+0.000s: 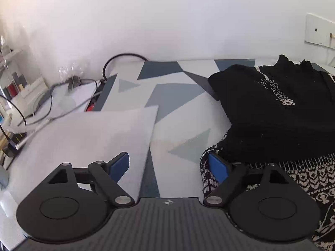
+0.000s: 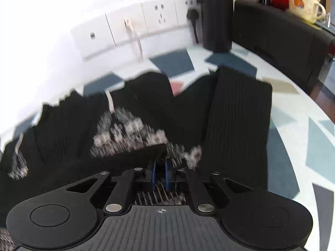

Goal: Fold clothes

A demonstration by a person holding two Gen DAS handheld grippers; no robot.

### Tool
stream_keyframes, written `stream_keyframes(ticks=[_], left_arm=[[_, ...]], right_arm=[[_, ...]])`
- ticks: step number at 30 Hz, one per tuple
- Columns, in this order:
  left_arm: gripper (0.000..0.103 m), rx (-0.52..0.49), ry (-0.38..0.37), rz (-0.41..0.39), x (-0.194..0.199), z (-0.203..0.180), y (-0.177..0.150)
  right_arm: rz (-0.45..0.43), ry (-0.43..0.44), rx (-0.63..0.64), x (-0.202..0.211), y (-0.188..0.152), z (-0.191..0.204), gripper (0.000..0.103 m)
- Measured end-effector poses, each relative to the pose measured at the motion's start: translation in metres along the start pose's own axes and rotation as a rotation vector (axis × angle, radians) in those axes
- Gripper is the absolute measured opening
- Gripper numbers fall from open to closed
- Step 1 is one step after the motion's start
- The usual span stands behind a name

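Note:
A black knit sweater (image 1: 278, 115) with a white patterned band lies bunched on the table at the right of the left wrist view. My left gripper (image 1: 168, 166) is open and empty, just left of the sweater's patterned hem (image 1: 303, 177), with its right finger touching the hem's edge. In the right wrist view the sweater (image 2: 129, 113) fills the middle, with a ribbed sleeve (image 2: 238, 115) laid at the right. My right gripper (image 2: 160, 174) is shut on a fold of the sweater and holds it lifted over the rest.
The table has a blue, grey and white geometric cover (image 1: 173, 96). A white sheet (image 1: 83, 138) and cables (image 1: 117, 62) lie at the left. Wall sockets (image 2: 129, 27), a black bottle (image 2: 217, 14), a black box (image 2: 276, 37) and a mug (image 2: 305, 2) stand at the back right.

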State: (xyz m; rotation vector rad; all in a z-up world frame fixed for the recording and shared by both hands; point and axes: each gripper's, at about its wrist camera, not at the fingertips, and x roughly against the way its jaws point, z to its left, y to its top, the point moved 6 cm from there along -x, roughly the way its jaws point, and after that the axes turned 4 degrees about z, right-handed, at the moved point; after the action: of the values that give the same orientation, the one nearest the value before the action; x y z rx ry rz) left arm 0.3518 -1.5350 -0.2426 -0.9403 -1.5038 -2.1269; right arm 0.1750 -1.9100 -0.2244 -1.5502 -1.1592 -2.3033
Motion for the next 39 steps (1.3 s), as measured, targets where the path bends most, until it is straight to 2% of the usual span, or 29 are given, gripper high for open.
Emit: stream_keyframes(ticks=[1, 3, 7, 11, 13, 15, 17, 18, 19, 20, 21, 23, 24, 26, 29, 33, 35, 36, 39], left_arm=[[0.085, -0.021, 0.002, -0.013, 0.002, -0.005, 0.002], [0.085, -0.071, 0.002, -0.04, 0.006, -0.017, 0.005], [0.085, -0.123, -0.007, -0.058, 0.006, -0.032, 0.005], [0.086, -0.122, -0.01, -0.072, 0.006, -0.033, 0.0], [0.086, -0.126, -0.014, -0.07, 0.006, -0.033, -0.002], [0.087, -0.101, -0.049, -0.059, 0.004, -0.029, -0.001], [0.086, -0.06, -0.099, -0.043, 0.001, -0.025, 0.001], [0.076, -0.04, -0.124, -0.035, -0.001, -0.022, 0.002], [0.067, -0.02, -0.149, -0.028, -0.003, -0.02, 0.003], [0.049, 0.009, -0.18, -0.014, -0.005, -0.017, 0.004], [0.041, 0.042, -0.208, 0.004, -0.006, -0.014, 0.006], [0.034, 0.058, -0.212, 0.016, -0.006, -0.011, 0.008], [0.034, 0.067, -0.214, 0.023, -0.006, -0.009, 0.009], [0.033, 0.069, -0.216, 0.031, -0.006, -0.008, 0.009], [0.028, 0.064, -0.218, 0.041, -0.006, -0.009, 0.008], [0.028, 0.079, -0.223, 0.061, -0.009, -0.002, 0.008], [0.03, 0.097, -0.227, 0.072, -0.011, 0.002, 0.007], [0.031, 0.101, -0.223, 0.074, -0.012, 0.002, 0.007], [0.034, 0.107, -0.202, 0.079, -0.013, 0.002, 0.008]], right_arm=[[0.014, -0.01, -0.006, -0.002, -0.003, -0.002, 0.021], [0.019, -0.025, -0.041, 0.0, -0.007, -0.008, 0.028], [-0.007, -0.035, -0.148, 0.012, -0.005, -0.026, 0.033], [-0.027, -0.019, -0.189, 0.016, 0.003, -0.038, 0.039], [0.002, 0.033, -0.192, 0.008, 0.008, -0.037, 0.046], [0.037, 0.094, -0.194, -0.001, 0.012, -0.034, 0.059], [0.068, 0.1, -0.16, -0.01, 0.008, -0.024, 0.059], [0.083, 0.098, -0.14, -0.015, 0.006, -0.018, 0.055], [0.08, 0.099, -0.098, -0.016, 0.005, -0.009, 0.037], [0.068, 0.101, -0.044, -0.016, 0.004, 0.0, 0.022], [0.034, 0.096, -0.004, -0.01, 0.005, 0.007, 0.012], [-0.071, 0.103, 0.033, 0.011, 0.012, 0.015, 0.009], [-0.135, 0.139, 0.02, 0.026, 0.017, 0.014, 0.009], [-0.208, 0.167, 0.022, 0.051, 0.024, 0.012, 0.008], [-0.109, 0.162, 0.057, 0.055, 0.023, 0.005, 0.008], [0.095, 0.135, -0.011, 0.039, 0.002, -0.018, 0.011], [0.199, 0.12, -0.05, 0.031, -0.009, -0.029, 0.022], [0.251, 0.112, -0.069, 0.027, -0.014, -0.035, 0.033], [0.194, 0.141, -0.152, 0.03, -0.006, -0.047, 0.035]])
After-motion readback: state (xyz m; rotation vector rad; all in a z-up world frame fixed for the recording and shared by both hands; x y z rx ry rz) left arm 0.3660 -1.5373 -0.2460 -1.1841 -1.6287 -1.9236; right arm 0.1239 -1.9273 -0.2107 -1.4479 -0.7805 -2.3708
